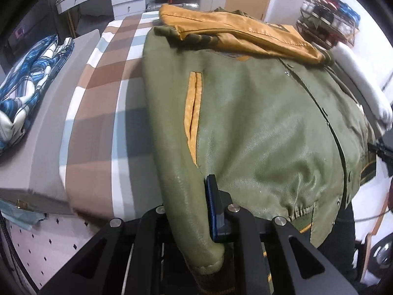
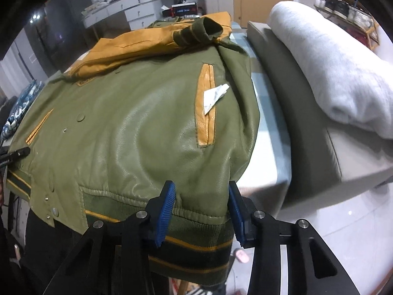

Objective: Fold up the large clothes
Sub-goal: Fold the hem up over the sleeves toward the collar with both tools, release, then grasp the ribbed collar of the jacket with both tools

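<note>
Left wrist view first: your left gripper [image 1: 196,211] is pinching the near left edge of the olive-green leather bomber jacket with mustard-yellow sleeves [image 1: 258,113]. You can only see one blue pad, the leather bulges over the other, but it looks clamped on. The jacket lies front-up on the brown, white and blue striped bed [image 1: 103,93], with a yellow sleeve [image 1: 235,32] already folded across the far end.

Right wrist view: your right gripper [image 2: 201,211] is spread wide, blue pads on either side of the near right corner at the ribbed hem [image 2: 196,243], not squeezing yet. There's a white paper scrap [image 2: 215,95] poking out of the right pocket, and a rolled grey blanket [image 2: 331,73] off to the right.

So I'd say the sleeves are tucked in, and the main body fold is what's left.
</note>
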